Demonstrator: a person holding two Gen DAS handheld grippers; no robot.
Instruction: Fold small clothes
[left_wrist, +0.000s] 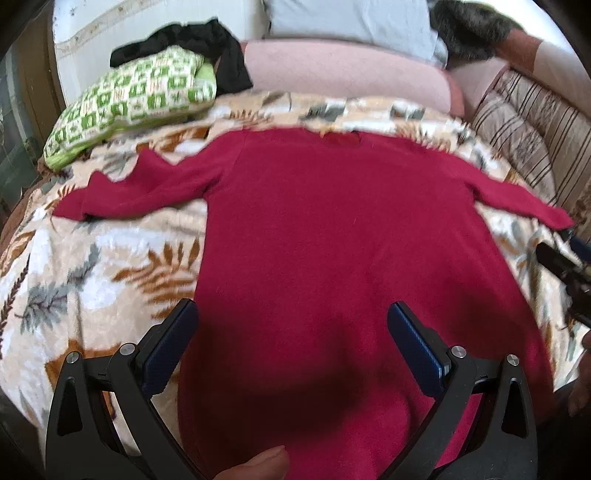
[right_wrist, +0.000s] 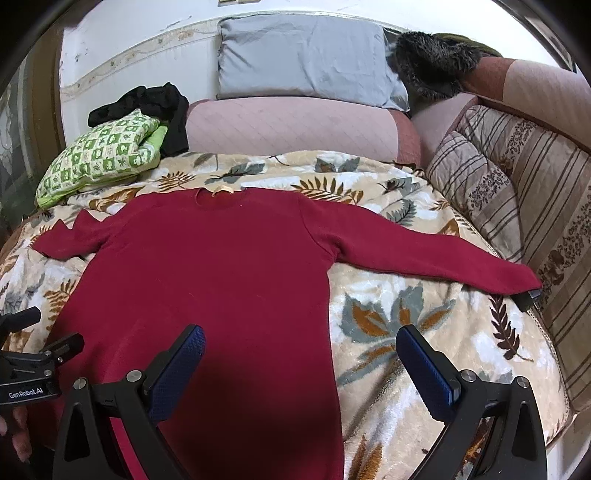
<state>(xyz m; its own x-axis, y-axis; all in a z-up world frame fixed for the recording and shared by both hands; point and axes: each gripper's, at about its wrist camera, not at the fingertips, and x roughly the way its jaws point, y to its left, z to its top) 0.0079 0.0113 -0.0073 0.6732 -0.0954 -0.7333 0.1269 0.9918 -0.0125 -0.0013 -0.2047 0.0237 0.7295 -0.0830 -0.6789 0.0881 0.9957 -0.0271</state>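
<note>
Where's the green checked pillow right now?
In both views, the green checked pillow sits far left on the leaf-print blanket, beside black clothes.

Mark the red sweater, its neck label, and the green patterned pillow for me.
red sweater (right_wrist: 221, 266): right wrist view, middle of the chest panel.
neck label (right_wrist: 221, 190): right wrist view, pale tag at the collar.
green patterned pillow (right_wrist: 99, 158): right wrist view, centre of its top face.
</note>
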